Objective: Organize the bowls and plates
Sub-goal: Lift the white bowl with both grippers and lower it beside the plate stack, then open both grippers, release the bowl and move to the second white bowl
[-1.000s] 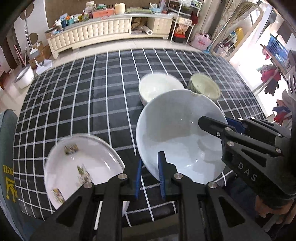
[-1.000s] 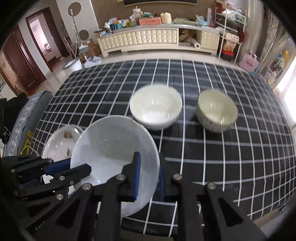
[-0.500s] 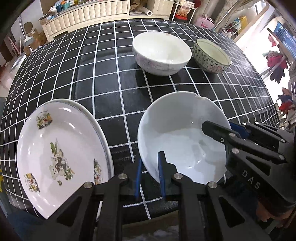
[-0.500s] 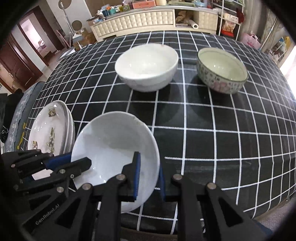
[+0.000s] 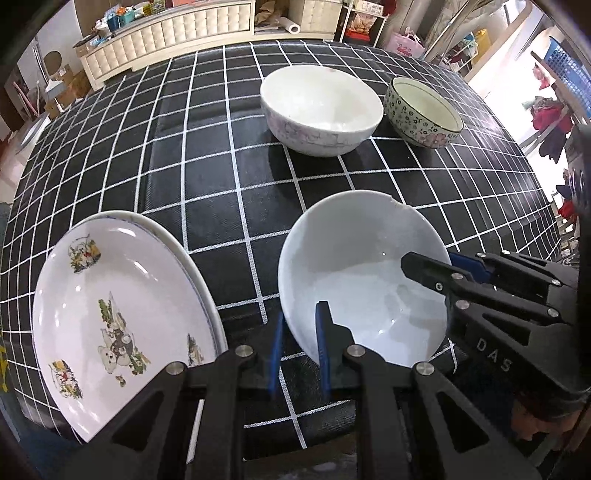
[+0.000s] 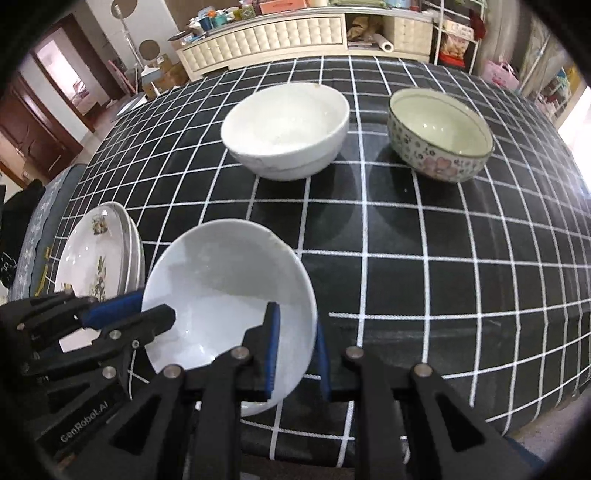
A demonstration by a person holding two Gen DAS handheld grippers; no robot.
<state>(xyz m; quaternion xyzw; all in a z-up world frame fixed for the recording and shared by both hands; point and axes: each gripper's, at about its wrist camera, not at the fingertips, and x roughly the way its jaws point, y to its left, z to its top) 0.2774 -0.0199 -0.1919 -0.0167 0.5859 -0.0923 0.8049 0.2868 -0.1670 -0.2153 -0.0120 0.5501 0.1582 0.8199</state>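
Open table (image 6: 424, 280) between near bowl (image 6: 221, 295) and two far bowls (image 6: 288, 133) (image 6: 439, 133); plate stack (image 5: 122, 317) blocks left.

A long cream sideboard (image 6: 273, 35) is standing beyond the table's (image 6: 443, 295) far edge, clutter lying on top. Left of the sideboard a brown door (image 6: 33, 129) is showing. Right of it, shelves (image 6: 456, 40) are standing, and daylight is glaring in.
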